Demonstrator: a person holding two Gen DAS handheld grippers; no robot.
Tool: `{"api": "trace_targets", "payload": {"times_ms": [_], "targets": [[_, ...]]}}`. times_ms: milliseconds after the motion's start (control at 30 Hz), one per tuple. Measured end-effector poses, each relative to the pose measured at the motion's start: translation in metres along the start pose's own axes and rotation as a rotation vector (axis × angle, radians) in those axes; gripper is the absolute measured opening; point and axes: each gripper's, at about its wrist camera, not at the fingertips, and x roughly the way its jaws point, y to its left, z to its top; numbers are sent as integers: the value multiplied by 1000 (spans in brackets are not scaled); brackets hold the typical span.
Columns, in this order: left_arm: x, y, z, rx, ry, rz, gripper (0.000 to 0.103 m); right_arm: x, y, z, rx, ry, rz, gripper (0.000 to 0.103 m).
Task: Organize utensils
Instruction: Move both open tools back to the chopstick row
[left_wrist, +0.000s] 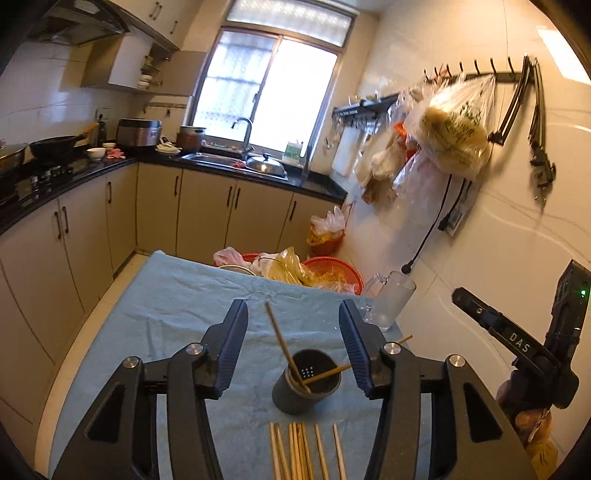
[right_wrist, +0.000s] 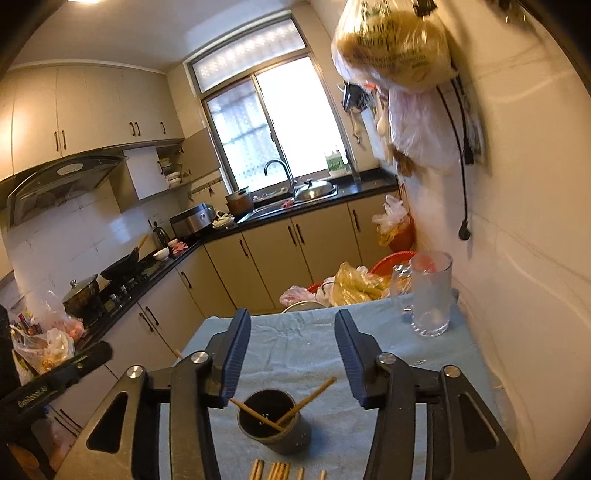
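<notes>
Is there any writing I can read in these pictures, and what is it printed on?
"DAS": white letters on the right gripper finger, seen from the left wrist view.
White lettering on the left gripper finger, right wrist view: too blurred to read.
Green print on the hanging plastic bag: too blurred.
Green-labelled bottle by the sink: too small.

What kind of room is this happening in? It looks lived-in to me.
A home kitchen, almost certainly. There is a sink with a tap under the window, a wok on the gas hob, and a rice cooker on the dark counter. The work itself is at a cloth-covered table nearby.
</notes>
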Motion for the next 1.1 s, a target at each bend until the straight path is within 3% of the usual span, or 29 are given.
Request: {"api": "trace_targets", "payload": {"times_ms": [167,333,533,567,633,733,900,1100], "targets": [[-33,19,-28,-26,2,40,55,-38,4,-14,-69,34,-29,63],[-30,37,-68,-52,87,81,55,-56,-12,-43,-62,174,-41,68],[19,39,-145,11,332,83,55,-29,-39,-124,-49,430,-29,68],[31,37,-158,30,389,75,55,-23,-43,-138,-37,465,-10,62],[57,33,-187,68,510,51,45,-7,-47,-168,-11,538,29,46],[80,27,-214,115,606,44,27,14,-50,-205,17,600,57,41],[95,19,-221,175,586,46,26,38,-47,-228,-6,625,45,41],[109,7,-222,243,580,107,10,56,-36,-230,-79,619,6,41]]}}
